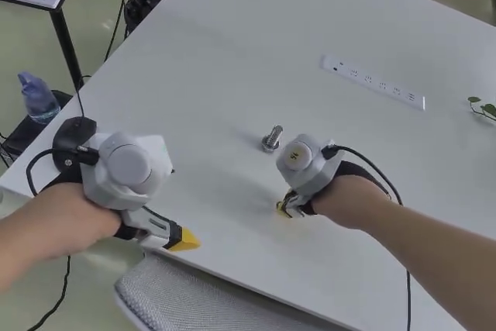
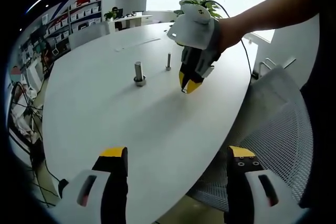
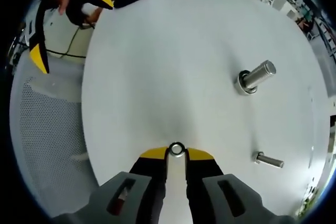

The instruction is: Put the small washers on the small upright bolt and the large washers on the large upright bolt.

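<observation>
Head view: the right tool (image 1: 288, 208) points down at the near side of the counter (image 1: 232, 52). The large bolt (image 1: 272, 138) stands upright just beyond it, slightly left. The left tool (image 1: 180, 240) hangs off the near edge.

Left gripper view: its jaws gape wide, empty. The small bolt (image 2: 168, 61) stands right of the large one, farther off.

Right gripper view: narrow-set jaws pinch a washer (image 3: 177, 149), a bright steel ring, at their tips. Both bolts lie ahead-right, nearer this tool by judgement.
</observation>
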